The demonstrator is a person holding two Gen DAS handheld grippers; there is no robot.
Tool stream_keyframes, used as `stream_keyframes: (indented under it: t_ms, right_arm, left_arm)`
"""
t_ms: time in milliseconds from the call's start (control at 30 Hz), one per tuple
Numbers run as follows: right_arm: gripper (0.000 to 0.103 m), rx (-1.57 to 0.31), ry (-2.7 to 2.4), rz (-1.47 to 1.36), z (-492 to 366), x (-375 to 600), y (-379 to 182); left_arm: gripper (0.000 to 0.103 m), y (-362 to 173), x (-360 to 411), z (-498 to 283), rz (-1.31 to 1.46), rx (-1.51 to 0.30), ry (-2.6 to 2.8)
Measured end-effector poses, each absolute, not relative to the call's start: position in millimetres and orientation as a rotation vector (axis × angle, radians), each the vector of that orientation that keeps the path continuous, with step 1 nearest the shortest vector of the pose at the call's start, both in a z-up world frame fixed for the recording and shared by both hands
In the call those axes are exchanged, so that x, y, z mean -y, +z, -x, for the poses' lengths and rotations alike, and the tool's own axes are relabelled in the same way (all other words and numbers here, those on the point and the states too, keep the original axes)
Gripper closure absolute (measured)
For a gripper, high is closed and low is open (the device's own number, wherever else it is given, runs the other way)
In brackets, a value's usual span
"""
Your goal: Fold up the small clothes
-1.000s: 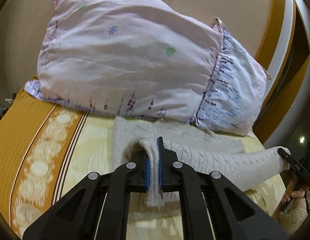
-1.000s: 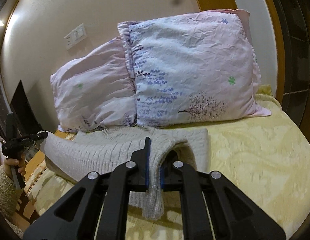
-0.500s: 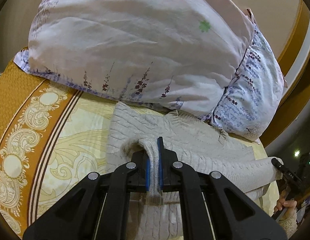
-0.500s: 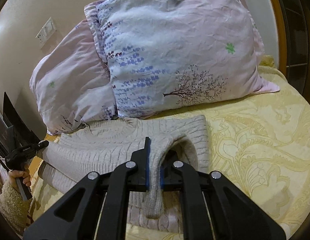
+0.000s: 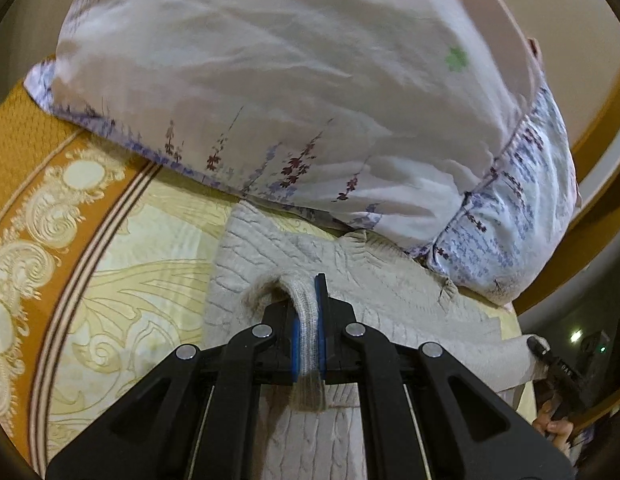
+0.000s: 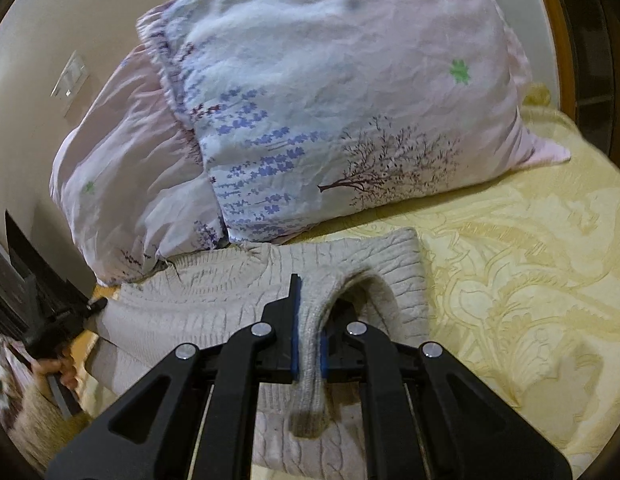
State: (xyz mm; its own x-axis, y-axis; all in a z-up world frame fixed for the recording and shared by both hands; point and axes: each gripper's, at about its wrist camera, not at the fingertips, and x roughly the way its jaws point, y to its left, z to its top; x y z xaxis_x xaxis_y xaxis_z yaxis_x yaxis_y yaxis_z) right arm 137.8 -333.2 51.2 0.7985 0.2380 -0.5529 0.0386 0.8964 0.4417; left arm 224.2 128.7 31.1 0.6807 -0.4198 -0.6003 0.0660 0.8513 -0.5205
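Observation:
A pale grey cable-knit sweater lies on the bed, its far edge touching the pillows; it also shows in the right wrist view. My left gripper is shut on a fold of the sweater's left edge. My right gripper is shut on a fold of its right edge. Both hold the folded-over layer low above the rest of the sweater. Each view shows the other gripper at its side edge: the right gripper and the left gripper.
Two floral pillows lean against the wall just behind the sweater. The bedspread is pale yellow with an orange patterned border on the left. A wooden frame stands at the right.
Both grippers have carried the held sweater edge forward toward the pillows and lower. The pillows now loom larger, and the folded layer lies over the sweater's far part.

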Motion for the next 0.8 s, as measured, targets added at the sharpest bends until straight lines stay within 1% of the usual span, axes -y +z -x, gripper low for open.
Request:
stream_keyframes:
  t_ms: [333,367,400,433,467,500,533,567,600,633,667,700,733,800]
  right_arm:
    - [0.096,-0.77,0.1,-0.711,-195.5,359.1,19.4]
    - [0.092,-0.777,0.1,-0.734,-198.9,360.5,16.6]
    - [0.085,-0.781,0.096,-0.753,-202.0,361.7,14.3]
    - [0.081,-0.775,0.095,-0.779,-205.2,363.8,12.7]
    - [0.073,-0.767,0.103,-0.803,-208.0,365.4,11.5]
    - [0.069,-0.76,0.104,-0.821,-210.8,366.6,11.0]
    - [0.063,-0.755,0.106,-0.832,-213.2,367.1,11.1]
    - [0.058,-0.748,0.108,-0.84,-215.2,367.4,11.3]
    - [0.052,-0.74,0.106,-0.843,-216.8,367.6,11.9]
    - [0.049,-0.73,0.1,-0.84,-218.4,367.7,13.0]
    - [0.044,-0.72,0.094,-0.833,-219.5,367.7,14.5]
    - [0.043,-0.709,0.089,-0.822,-220.1,367.6,16.3]
    - [0.043,-0.707,0.084,-0.815,-220.5,368.0,17.7]
    - [0.043,-0.7,0.075,-0.794,-215.0,368.8,20.6]
  left_arm:
    - [0.097,18.7,-130.9,-249.3,0.586,-0.823,-0.278]
    - [0.097,16.6,-130.8,-252.1,0.598,-0.832,-0.277]
    - [0.097,13.7,-131.0,-255.3,0.614,-0.843,-0.278]
    - [0.097,11.5,-131.1,-257.5,0.629,-0.852,-0.281]
    - [0.097,9.6,-131.4,-259.5,0.647,-0.859,-0.285]
    - [0.097,8.0,-132.4,-261.6,0.671,-0.865,-0.29]
    - [0.097,7.1,-133.4,-263.1,0.695,-0.867,-0.294]
    - [0.095,6.5,-134.6,-264.0,0.72,-0.868,-0.304]
    - [0.09,5.8,-136.3,-265.4,0.752,-0.866,-0.317]
    - [0.086,5.9,-137.6,-265.9,0.773,-0.86,-0.325]
    - [0.075,6.6,-140.2,-265.5,0.806,-0.843,-0.339]
    - [0.06,7.6,-142.2,-264.9,0.828,-0.828,-0.348]
    - [0.047,9.4,-144.5,-263.5,0.847,-0.81,-0.353]
    - [0.039,18.0,-149.2,-257.2,0.845,-0.762,-0.334]
